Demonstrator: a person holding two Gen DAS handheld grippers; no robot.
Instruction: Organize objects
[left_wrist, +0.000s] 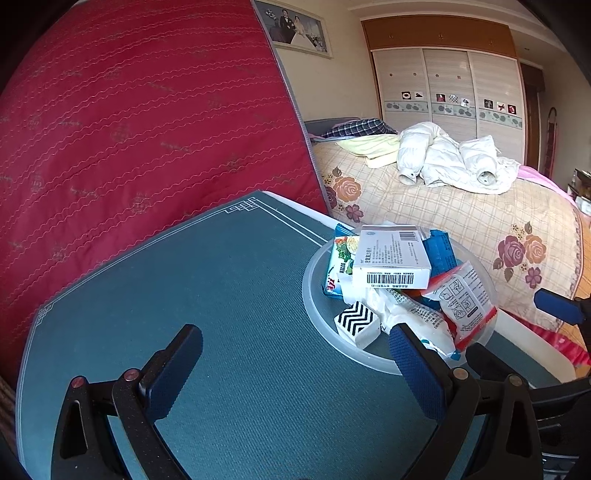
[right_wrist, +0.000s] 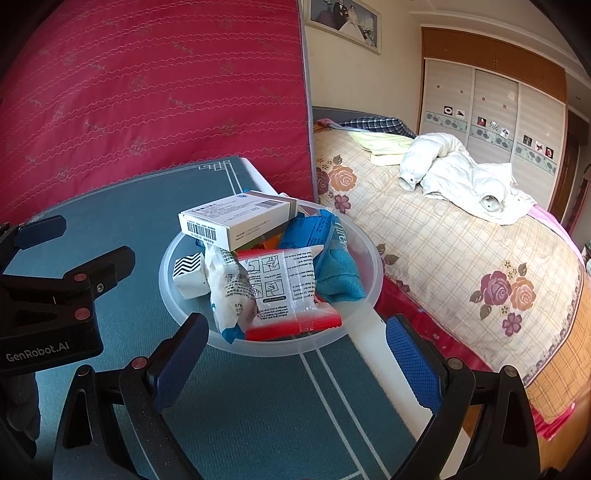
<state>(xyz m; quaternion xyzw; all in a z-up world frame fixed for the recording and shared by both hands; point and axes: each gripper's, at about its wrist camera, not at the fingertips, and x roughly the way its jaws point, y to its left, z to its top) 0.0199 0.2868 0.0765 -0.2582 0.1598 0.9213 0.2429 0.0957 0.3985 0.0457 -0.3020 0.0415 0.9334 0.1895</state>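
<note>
Left wrist fisheye showed the left gripper spread wide and empty above the teal table mat; at two o'clock from it sat the translucent plastic bowl, heaped with a white medicine box, a zigzag-patterned block and a red-edged sachet; right wrist fisheye showed the right gripper likewise parted and holding nothing, the bowl at twelve o'clock between its fingers, near the mat's edge beside the floral bedspread.
</note>
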